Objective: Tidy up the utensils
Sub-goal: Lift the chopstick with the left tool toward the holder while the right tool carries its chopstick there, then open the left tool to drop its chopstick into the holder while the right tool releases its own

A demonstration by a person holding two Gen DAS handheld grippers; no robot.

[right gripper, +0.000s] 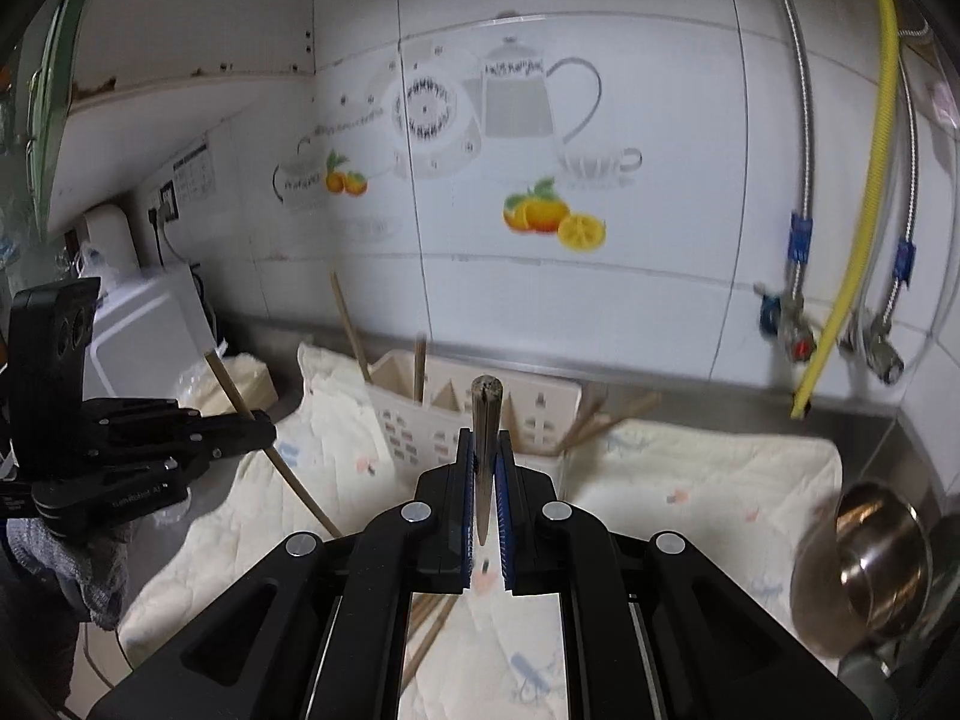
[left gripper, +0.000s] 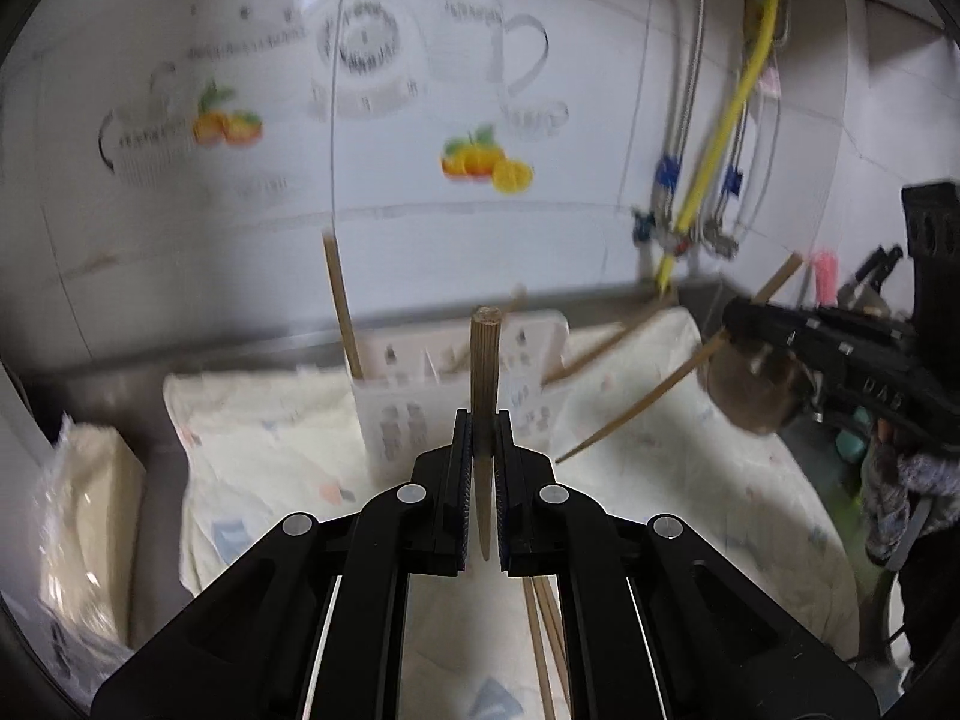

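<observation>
My left gripper [left gripper: 480,423] is shut on a wooden chopstick [left gripper: 485,360] that points away from the camera, above a cream cloth [left gripper: 270,438]. Behind it stands a pale slotted utensil holder [left gripper: 408,414] with a chopstick [left gripper: 342,312] upright in it. My right gripper [right gripper: 485,441] is shut on a darker chopstick [right gripper: 486,414], in front of the same holder [right gripper: 540,414]. Each gripper shows in the other's view: the right one [left gripper: 738,318] with its chopstick [left gripper: 648,402], the left one [right gripper: 270,429] with its chopstick [right gripper: 288,474]. Loose chopsticks [left gripper: 543,630] lie on the cloth below.
A steel pot [right gripper: 864,558] sits at the cloth's right edge. A yellow hose [right gripper: 864,228] and braided pipes with valves [right gripper: 798,342] run down the tiled wall. A white appliance [right gripper: 144,324] and a plastic-wrapped pack [left gripper: 84,510] stand to the left. More chopsticks [right gripper: 600,420] lean beside the holder.
</observation>
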